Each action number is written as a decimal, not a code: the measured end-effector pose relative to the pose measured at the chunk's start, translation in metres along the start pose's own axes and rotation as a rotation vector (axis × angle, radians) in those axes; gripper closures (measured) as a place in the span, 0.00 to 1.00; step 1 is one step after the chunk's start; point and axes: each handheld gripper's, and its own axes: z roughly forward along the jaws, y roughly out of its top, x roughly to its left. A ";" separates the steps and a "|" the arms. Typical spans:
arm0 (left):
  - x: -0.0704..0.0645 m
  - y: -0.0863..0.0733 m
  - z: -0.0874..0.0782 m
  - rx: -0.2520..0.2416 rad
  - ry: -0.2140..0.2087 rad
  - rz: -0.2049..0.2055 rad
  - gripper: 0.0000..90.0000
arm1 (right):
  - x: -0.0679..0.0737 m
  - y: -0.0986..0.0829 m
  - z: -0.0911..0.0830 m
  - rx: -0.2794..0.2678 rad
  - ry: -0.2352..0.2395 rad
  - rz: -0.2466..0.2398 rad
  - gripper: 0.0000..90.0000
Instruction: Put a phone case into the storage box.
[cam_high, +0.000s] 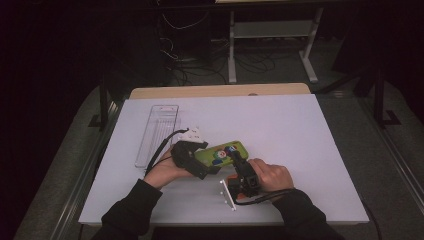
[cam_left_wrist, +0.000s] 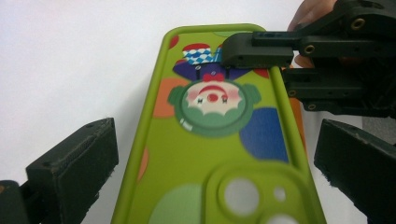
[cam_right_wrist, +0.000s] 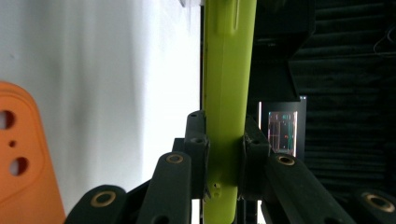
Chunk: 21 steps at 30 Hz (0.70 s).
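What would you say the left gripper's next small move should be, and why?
Probably close the left gripper on the green phone case. Its fingers stand open on either side of the case without touching it, while the right gripper pinches the case's edge and holds it up.

Clear tray (cam_high: 156, 134) blocks the left; right table (cam_high: 310, 150) open.

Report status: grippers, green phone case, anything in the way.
Right gripper shut on green phone case edge. Left gripper open, jaws either side of case. Orange case lies beside; path clear.
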 end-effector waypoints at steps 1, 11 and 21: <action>0.000 0.000 -0.001 -0.009 0.003 -0.005 0.00 | -0.001 -0.001 0.000 0.005 0.003 0.004 0.84; 0.010 -0.003 -0.014 -0.026 0.031 -0.018 0.00 | -0.008 -0.018 0.007 0.067 0.053 0.115 0.84; 0.013 -0.004 -0.015 -0.025 0.043 -0.009 0.00 | -0.022 -0.038 0.012 0.100 0.125 0.335 0.84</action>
